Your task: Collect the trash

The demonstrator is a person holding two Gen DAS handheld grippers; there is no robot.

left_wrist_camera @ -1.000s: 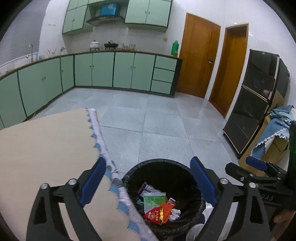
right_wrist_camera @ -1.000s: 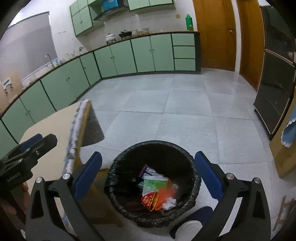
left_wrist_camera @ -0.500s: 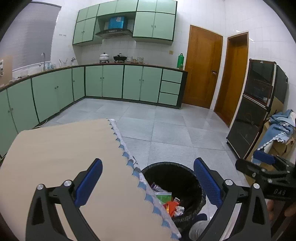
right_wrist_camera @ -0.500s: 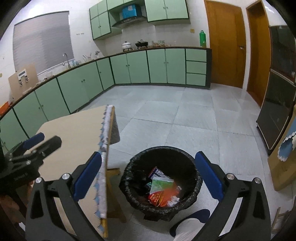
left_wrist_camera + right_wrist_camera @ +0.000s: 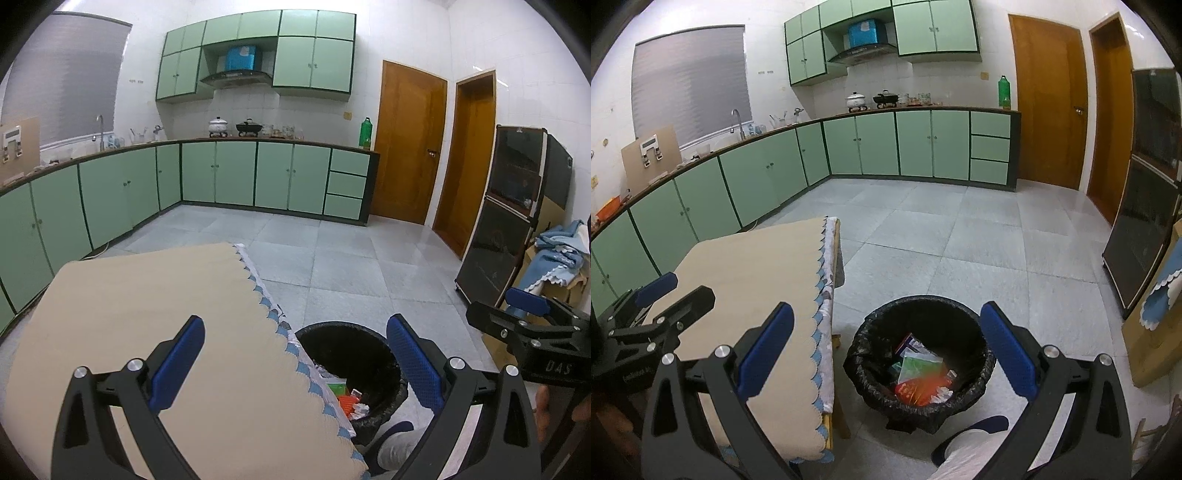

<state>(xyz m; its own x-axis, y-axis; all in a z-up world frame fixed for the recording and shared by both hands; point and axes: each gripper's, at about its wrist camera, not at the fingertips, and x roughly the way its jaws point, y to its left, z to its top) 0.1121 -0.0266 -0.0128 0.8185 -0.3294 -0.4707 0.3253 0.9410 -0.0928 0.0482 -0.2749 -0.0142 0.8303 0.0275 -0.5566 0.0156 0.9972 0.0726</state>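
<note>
We hold both the left tool [image 5: 293,363] and right tool [image 5: 886,349] wide open, empty. Right tool reads "DAS". Round black-lined trash bin [image 5: 964,397] holds crinkly wrappers [image 5: 918,376] beside the cloth-covered counter [image 5: 753,273].

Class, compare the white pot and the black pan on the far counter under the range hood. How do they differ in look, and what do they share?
The white pot is pale, rounded and lidded with a knob; the black pan is dark, lower and wider. The white pot stands to the left, the black pan to its right, nearer the jars. Both sit on the counter below the range hood.
</note>
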